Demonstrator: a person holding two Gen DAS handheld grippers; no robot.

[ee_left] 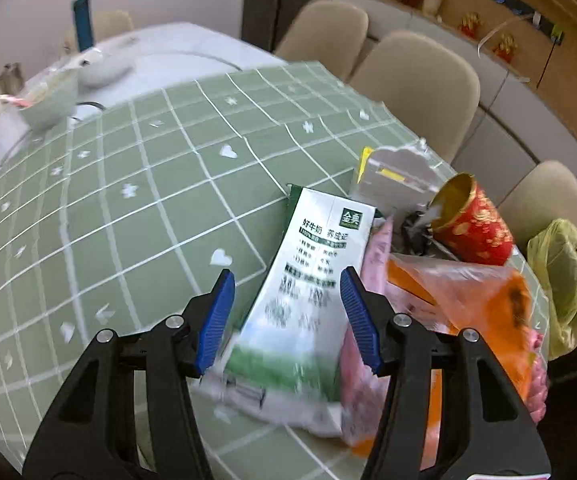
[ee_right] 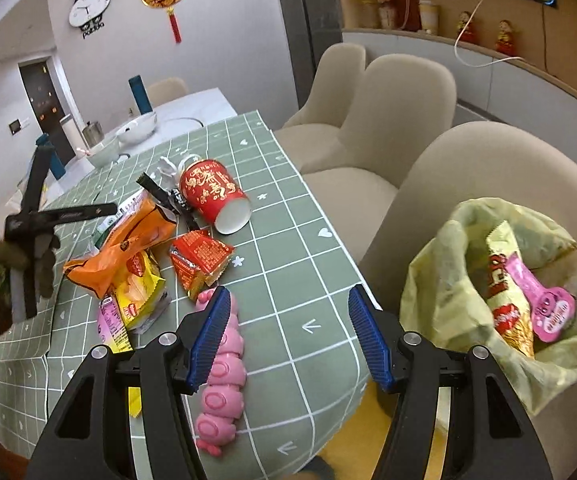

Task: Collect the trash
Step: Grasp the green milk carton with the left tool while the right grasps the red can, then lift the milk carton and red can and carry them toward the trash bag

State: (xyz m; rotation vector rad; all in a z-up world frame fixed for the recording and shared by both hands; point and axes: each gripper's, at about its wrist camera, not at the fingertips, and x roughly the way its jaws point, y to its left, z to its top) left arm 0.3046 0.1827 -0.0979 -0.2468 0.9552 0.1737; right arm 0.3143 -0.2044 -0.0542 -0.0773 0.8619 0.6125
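Your left tongs (ee_left: 286, 280) hang released around the milk carton (ee_left: 308, 276) lying on the table (ee_left: 136, 208) (its print blurred); your right tongs (ee_right: 288, 308) gape empty, trash bag (ee_right: 440, 292) just right.

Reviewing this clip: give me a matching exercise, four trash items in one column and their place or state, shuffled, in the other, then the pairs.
Items
1. red paper cup
2. milk carton
3. pink segmented tray
4. yellow-green bag

Places or states
A. lying on the tablecloth beside the right gripper's left finger
B. open on the chair seat, wrappers inside
C. tipped on its side on the tablecloth
D. lying between the open fingers of the left gripper

Pairs: 1-C, 2-D, 3-A, 4-B
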